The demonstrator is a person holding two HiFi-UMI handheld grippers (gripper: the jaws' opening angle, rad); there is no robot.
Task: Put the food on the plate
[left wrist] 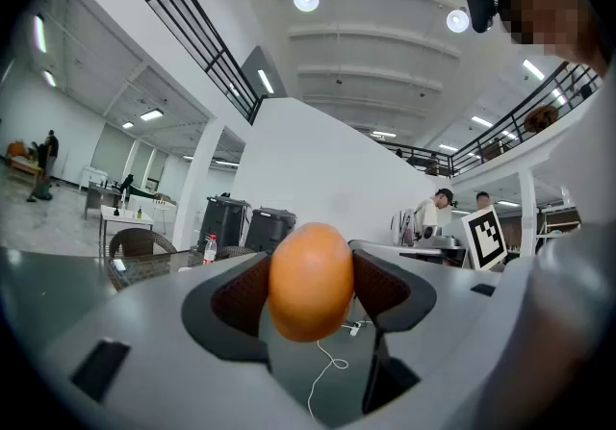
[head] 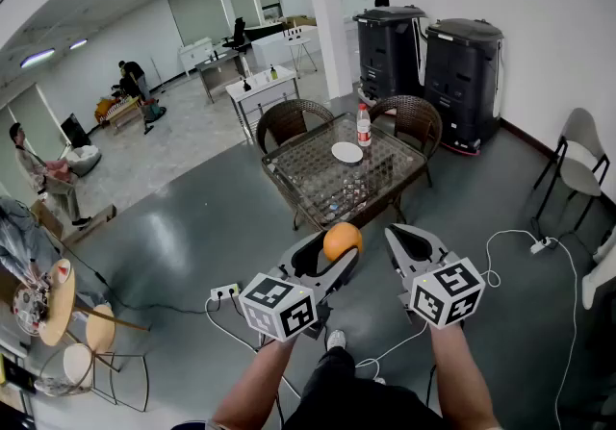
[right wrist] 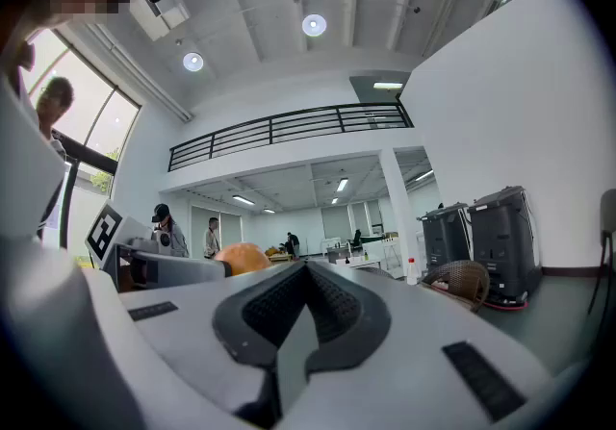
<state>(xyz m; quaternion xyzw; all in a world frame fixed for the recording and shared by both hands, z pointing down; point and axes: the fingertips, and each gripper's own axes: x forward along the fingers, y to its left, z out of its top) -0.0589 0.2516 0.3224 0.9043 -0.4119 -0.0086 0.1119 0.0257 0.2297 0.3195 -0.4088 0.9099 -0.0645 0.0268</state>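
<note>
Plate (head: 346,152) on table (head: 306,175), orange (head: 342,240) in left gripper (head: 337,257)

A: What is the orange (head: 342,241) like?
B: Smooth skin, soft sheen. The left gripper (left wrist: 310,289) is matt grey plastic; its pads (left wrist: 239,298) are dark and ribbed.
A: And the table (head: 395,164)?
B: Glossy glass over woven wicker; the plate (head: 346,152) is shiny white.

Ahead I see a glass-topped table (head: 310,171) carrying a white plate (head: 346,152) near its far edge, with an upright bottle (head: 364,126) just beyond the plate; the small items toward the near edge are too small to tell. The table stands on a grey floor (head: 192,236) between two wicker chairs (head: 289,120). A power strip (head: 224,292) and a white cable (head: 508,238) lie on the floor nearer me.
</note>
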